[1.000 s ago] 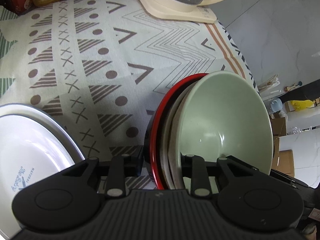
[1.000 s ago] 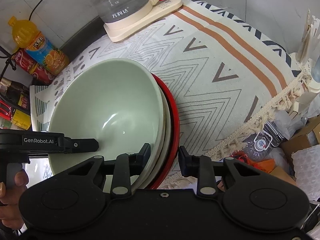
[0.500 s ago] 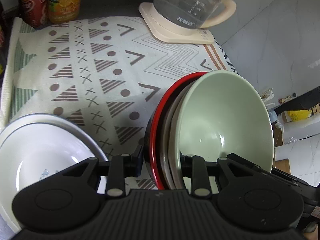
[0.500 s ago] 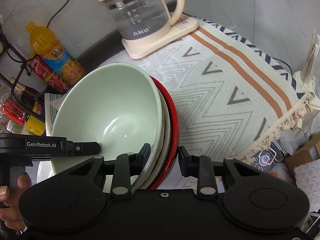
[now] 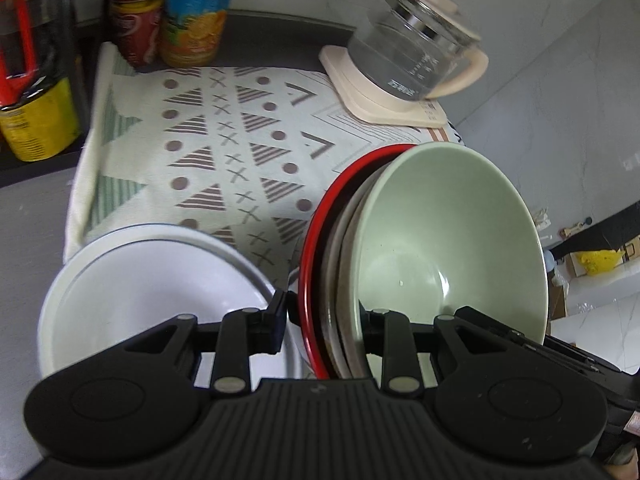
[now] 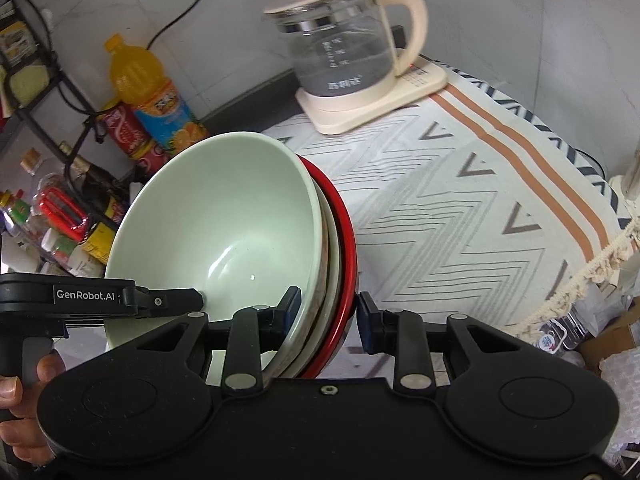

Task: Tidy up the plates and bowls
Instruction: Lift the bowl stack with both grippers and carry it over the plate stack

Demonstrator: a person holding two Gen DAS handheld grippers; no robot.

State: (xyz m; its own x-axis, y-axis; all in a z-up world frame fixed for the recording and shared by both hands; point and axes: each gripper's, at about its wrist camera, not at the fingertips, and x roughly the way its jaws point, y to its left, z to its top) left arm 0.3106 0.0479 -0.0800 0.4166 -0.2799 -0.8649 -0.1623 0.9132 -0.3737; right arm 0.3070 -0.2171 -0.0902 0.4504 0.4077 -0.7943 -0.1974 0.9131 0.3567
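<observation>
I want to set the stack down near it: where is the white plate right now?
In the left wrist view, the white plate lies at lower left on the patterned cloth, just left of the held bowl stack.

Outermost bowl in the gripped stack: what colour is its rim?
Red rim on the outermost bowl, with a black outer side; clearest in the left wrist view.

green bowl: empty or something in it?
Empty. Both wrist views show the green bowl's bare glazed inside down to the bottom; only tiny specks there.
</observation>
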